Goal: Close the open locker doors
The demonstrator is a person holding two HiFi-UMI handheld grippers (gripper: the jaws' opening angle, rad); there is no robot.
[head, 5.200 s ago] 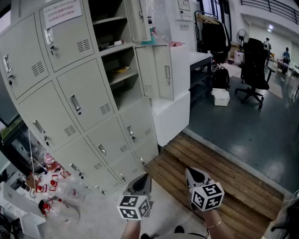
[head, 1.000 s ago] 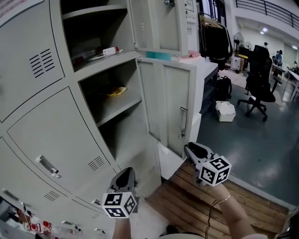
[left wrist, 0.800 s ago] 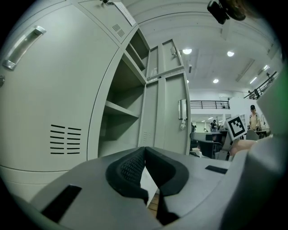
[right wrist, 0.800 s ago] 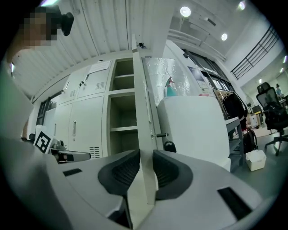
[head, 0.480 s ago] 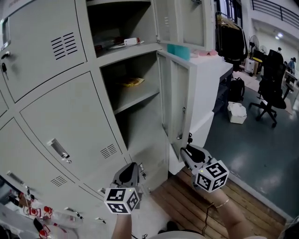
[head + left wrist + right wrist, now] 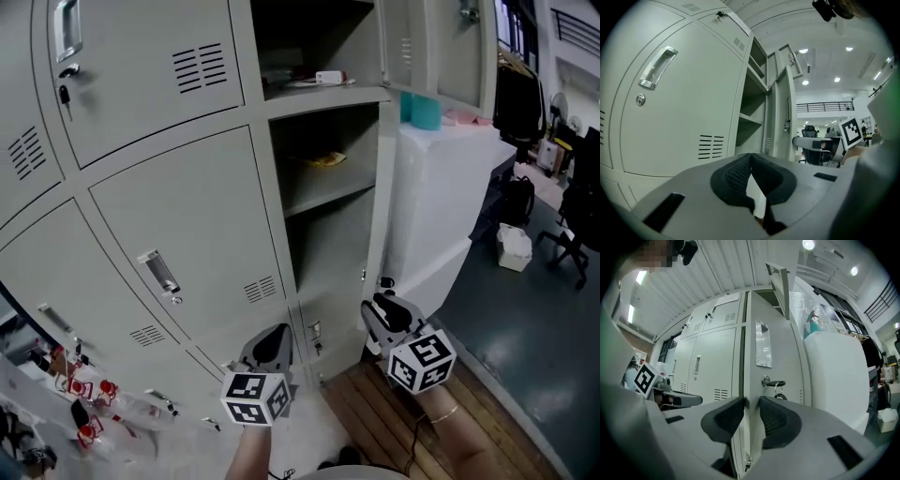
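Note:
The grey locker bank (image 6: 169,216) fills the head view. Its middle door (image 6: 382,197) stands nearly edge-on beside an open compartment holding a yellow item (image 6: 327,160). My right gripper (image 6: 382,307) is at that door's lower edge. In the right gripper view the door edge (image 6: 751,357) runs between the pads, which still touch it as the jaws are opening; a key (image 6: 774,383) hangs in the lock. The upper door (image 6: 441,47) hangs open. My left gripper (image 6: 273,343) hovers low before the closed doors, shut and empty, its pads (image 6: 736,171) meeting at the tips.
A white cabinet (image 6: 441,206) with a teal item (image 6: 427,111) on top stands right of the lockers. A wooden platform (image 6: 375,412) lies underfoot. A black office chair (image 6: 581,216) and a white box (image 6: 514,246) sit on the grey floor. Clutter (image 6: 84,394) lies at lower left.
The middle door has swung from wide open toward the locker, with my right gripper moving left along with it. The view has drawn closer to the lockers.

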